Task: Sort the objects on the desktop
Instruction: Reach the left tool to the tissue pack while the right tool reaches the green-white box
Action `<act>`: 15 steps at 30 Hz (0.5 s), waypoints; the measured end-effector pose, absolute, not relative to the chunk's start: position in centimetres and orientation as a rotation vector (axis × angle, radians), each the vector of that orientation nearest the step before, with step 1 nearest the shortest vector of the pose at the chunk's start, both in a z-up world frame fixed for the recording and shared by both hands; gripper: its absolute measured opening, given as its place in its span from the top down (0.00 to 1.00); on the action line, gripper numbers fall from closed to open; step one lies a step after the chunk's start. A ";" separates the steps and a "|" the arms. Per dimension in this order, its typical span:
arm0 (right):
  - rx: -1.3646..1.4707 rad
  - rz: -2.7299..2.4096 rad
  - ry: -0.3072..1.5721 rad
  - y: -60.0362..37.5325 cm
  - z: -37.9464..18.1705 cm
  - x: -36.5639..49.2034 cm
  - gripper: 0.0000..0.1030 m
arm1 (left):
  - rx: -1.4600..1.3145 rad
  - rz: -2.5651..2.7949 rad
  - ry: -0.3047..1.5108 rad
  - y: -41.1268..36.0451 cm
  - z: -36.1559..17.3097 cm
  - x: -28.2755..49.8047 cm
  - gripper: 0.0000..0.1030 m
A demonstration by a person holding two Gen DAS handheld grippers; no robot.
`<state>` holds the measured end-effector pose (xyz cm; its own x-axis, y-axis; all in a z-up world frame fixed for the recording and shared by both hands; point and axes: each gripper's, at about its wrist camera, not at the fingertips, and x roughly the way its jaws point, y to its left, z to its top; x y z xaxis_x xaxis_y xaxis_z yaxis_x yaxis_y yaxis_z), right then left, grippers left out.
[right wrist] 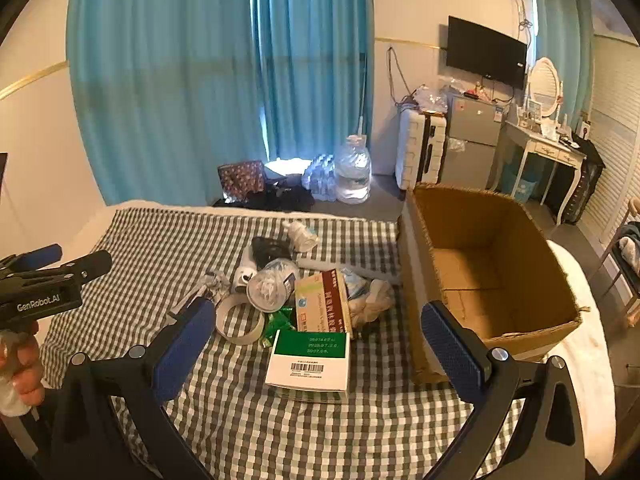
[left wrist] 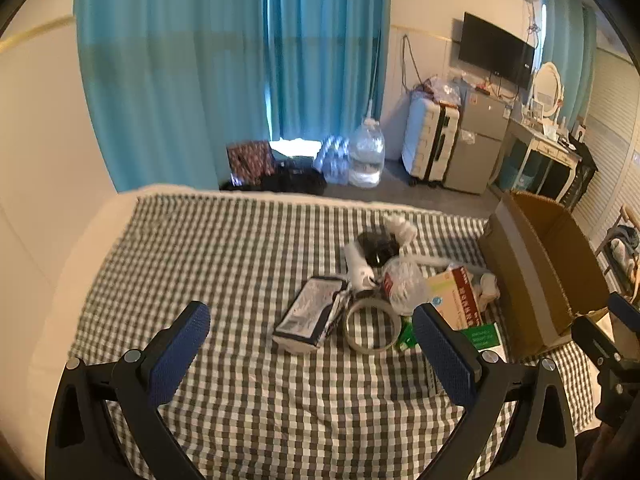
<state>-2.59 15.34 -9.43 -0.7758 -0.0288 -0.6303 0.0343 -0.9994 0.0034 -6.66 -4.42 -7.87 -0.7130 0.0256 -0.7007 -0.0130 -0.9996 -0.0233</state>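
At the bottom of each view, the left gripper (left wrist: 312, 344) and the right gripper (right wrist: 318, 344) hang with jaws spread wide and empty, their blue textured pads over the checked cloth (right wrist: 320, 432). Just beyond the right gripper, frame centre, lies a green-and-white box (right wrist: 310, 360), its near face bearing a barcode; behind it sit a tape ring (right wrist: 239, 320), a crinkled clear bag (right wrist: 270, 286) and a red-and-cream carton (right wrist: 324, 304). Right of centre, an open cardboard box (right wrist: 492, 280) stands beside the pile.
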 end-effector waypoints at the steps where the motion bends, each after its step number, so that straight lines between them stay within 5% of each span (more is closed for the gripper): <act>1: 1.051 -2.926 0.030 15.2 -9.8 -2.8 0.00 | -1.199 2.880 -0.030 -4.5 -8.2 -7.0 0.00; 15: 1.234 -2.824 -0.035 14.6 -15.6 -6.5 0.00 | -1.409 2.731 0.071 -4.4 -14.5 -12.9 0.00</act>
